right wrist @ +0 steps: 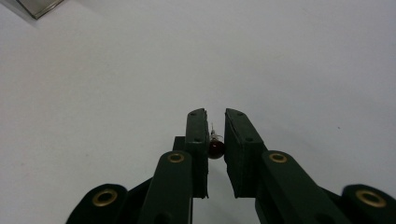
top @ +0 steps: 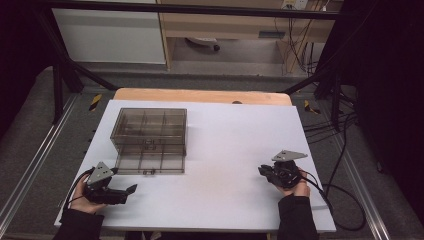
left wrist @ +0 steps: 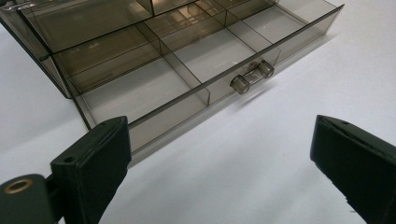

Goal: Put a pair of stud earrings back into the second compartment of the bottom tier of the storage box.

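A smoky clear organiser box [top: 149,127] stands on the left half of the white table [top: 225,145]. Its bottom drawer [left wrist: 135,93] is pulled out, showing several empty compartments and a clear bar handle [left wrist: 252,77]. My left gripper [top: 129,194] lies low at the front left, just short of the drawer, and in the left gripper view it [left wrist: 218,125] is open with nothing between its jaws. My right gripper [top: 263,171] is at the front right. Seen in the right gripper view, it [right wrist: 215,114] is shut on a tiny dark red bulb [right wrist: 215,149] with thin wire leads.
A corner of the box [right wrist: 39,7] shows at the top left of the right gripper view. Black cables [top: 345,200] trail off the table's right side. A wooden edge [top: 200,95] runs behind the white sheet, and dark frame bars cross the back.
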`<state>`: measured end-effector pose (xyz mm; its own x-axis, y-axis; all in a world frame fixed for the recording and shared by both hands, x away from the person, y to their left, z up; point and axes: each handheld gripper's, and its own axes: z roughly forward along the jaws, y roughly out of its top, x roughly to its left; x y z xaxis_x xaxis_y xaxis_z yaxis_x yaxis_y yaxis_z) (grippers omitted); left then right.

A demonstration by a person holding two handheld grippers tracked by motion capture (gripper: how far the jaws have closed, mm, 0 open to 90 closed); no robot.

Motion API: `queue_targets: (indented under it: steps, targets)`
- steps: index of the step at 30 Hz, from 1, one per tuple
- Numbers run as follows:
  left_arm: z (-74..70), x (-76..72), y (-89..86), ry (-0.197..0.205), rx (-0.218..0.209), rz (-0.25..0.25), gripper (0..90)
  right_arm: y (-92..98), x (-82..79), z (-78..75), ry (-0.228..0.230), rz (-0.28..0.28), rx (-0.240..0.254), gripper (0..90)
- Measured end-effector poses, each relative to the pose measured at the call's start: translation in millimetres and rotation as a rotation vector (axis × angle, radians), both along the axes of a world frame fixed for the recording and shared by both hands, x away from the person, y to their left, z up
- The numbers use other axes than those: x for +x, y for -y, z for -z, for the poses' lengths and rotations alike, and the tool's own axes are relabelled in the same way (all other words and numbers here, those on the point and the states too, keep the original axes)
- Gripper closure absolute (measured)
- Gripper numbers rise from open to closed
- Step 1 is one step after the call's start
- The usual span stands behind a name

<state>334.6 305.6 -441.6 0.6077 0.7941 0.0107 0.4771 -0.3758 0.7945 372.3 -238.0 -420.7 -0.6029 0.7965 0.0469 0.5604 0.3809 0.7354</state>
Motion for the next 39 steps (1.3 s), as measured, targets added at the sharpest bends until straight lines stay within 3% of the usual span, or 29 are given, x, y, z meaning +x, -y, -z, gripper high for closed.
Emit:
queue_targets:
  steps: [39]
  targets:
    - [-0.1,0.0,0.2,0.000,0.001,0.002,5.4,-66.2,13.0,-17.9,0.035,-0.126,0.042,80.3]
